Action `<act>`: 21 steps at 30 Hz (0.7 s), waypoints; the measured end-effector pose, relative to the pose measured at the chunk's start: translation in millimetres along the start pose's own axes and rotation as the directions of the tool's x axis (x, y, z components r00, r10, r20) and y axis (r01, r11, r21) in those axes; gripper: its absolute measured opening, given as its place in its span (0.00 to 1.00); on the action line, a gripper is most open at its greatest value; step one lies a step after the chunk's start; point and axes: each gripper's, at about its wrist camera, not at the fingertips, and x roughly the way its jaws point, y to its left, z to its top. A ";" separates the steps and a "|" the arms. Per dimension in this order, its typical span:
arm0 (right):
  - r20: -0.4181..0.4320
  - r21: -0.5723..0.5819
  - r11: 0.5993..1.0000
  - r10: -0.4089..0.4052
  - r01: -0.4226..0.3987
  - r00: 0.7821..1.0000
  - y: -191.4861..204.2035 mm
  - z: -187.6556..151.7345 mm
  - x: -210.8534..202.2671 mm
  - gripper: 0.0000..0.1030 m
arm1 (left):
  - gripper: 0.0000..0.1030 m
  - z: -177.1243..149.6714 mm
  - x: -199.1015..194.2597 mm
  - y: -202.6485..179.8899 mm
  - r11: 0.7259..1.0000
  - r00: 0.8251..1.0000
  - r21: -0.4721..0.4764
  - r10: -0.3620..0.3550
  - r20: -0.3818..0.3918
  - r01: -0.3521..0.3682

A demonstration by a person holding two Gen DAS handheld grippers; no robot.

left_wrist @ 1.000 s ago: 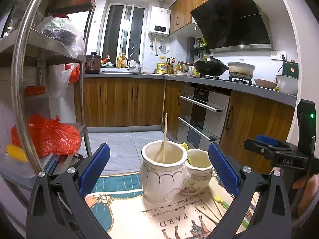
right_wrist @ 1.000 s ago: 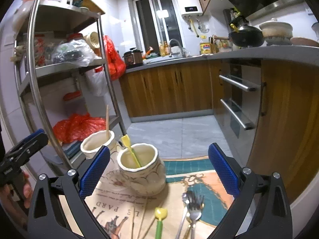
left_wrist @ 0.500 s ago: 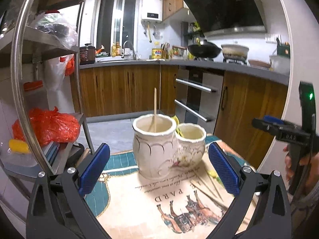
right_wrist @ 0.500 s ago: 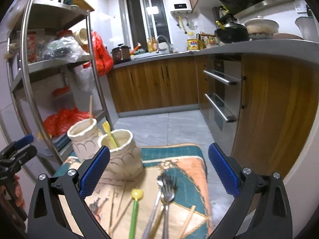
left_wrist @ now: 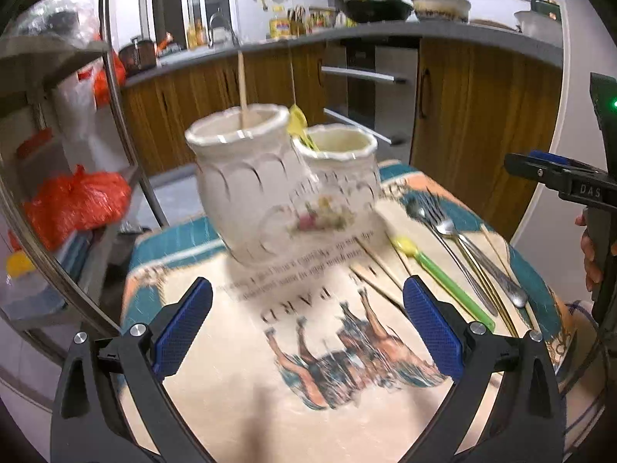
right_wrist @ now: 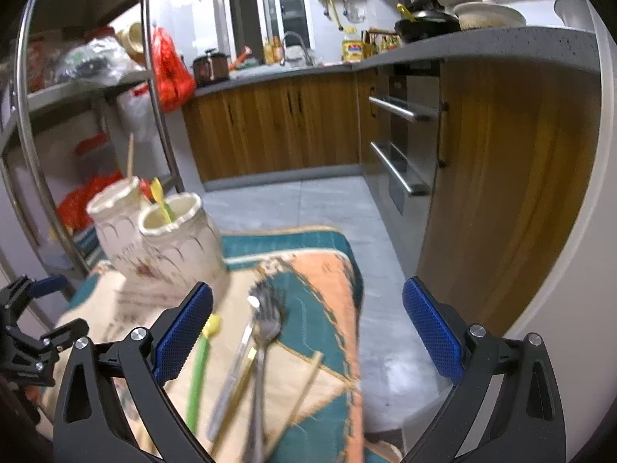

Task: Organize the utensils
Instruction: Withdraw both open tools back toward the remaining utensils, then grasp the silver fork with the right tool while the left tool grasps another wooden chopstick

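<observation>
Your left gripper [left_wrist: 307, 326] and right gripper [right_wrist: 307, 326] both hang released — fingers empty. Forks [right_wrist: 266, 320] lie on the desk [left_wrist: 246, 386] beside two jars [left_wrist: 246, 177] — touching.

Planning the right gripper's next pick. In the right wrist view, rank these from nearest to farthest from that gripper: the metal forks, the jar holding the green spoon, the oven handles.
1. Metal forks: on the cloth just ahead of the open right gripper.
2. Jar holding the green spoon: farther back, to the left.
3. Oven handles: across the floor, on the right.
</observation>
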 end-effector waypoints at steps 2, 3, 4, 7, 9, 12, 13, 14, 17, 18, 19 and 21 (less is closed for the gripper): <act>-0.025 -0.018 1.000 -0.017 0.017 1.000 -4.3 -5.5 2.8 0.95 | 0.95 -3.7 7.0 -1.9 1.000 0.999 -0.022 -0.018 -0.034 0.018; -0.032 -0.023 1.000 -0.022 0.021 0.999 -6.2 -7.4 3.5 0.95 | 0.95 -5.6 11.5 -3.1 0.999 0.998 -0.037 -0.026 -0.053 0.024; -0.044 -0.030 0.999 -0.027 0.026 0.999 -8.1 -10.6 5.4 0.95 | 0.95 -7.4 16.0 -4.3 0.998 0.997 -0.050 -0.033 -0.070 0.030; -0.076 -0.038 0.999 -0.035 0.032 0.997 -11.1 -16.8 11.4 0.95 | 0.95 -11.8 25.4 -9.3 0.998 0.994 -0.054 -0.031 -0.103 0.026; -0.098 -0.052 0.998 -0.033 0.028 0.995 -10.9 -21.9 14.3 0.95 | 0.95 -14.3 27.6 -12.0 0.998 0.993 -0.055 -0.036 -0.113 0.030; -0.130 -0.083 0.996 -0.041 0.030 0.991 -8.3 -30.2 17.6 0.95 | 0.95 -16.6 27.6 -14.4 0.998 0.993 -0.056 -0.045 -0.113 0.039; -0.141 -0.089 0.996 -0.043 0.030 0.989 -7.8 -32.9 18.8 0.95 | 0.95 -16.0 27.8 -14.9 0.998 0.992 -0.057 -0.045 -0.114 0.039; -0.155 -0.092 0.995 -0.041 0.027 0.987 -7.2 -36.4 20.4 0.95 | 0.95 -16.6 28.2 -15.2 0.997 0.992 -0.060 -0.045 -0.116 0.038; -0.172 -0.084 0.996 -0.028 0.013 0.985 -5.4 -41.2 23.4 0.95 | 0.95 -15.4 31.0 -15.2 0.997 0.991 -0.070 -0.050 -0.125 0.041; -0.177 -0.080 0.997 -0.022 0.008 0.984 -4.6 -41.9 24.7 0.95 | 0.95 -15.6 32.0 -16.0 0.997 0.990 -0.070 -0.050 -0.129 0.041; -0.179 -0.077 0.997 -0.015 0.001 0.984 -3.6 -42.4 25.5 0.94 | 0.95 -15.9 32.8 -17.2 0.997 0.990 -0.068 -0.048 -0.134 0.039; -0.183 -0.094 0.995 0.012 -0.029 0.983 3.0 -42.2 25.6 0.91 | 0.95 -15.0 33.4 -18.6 0.997 0.989 -0.068 -0.051 -0.137 0.042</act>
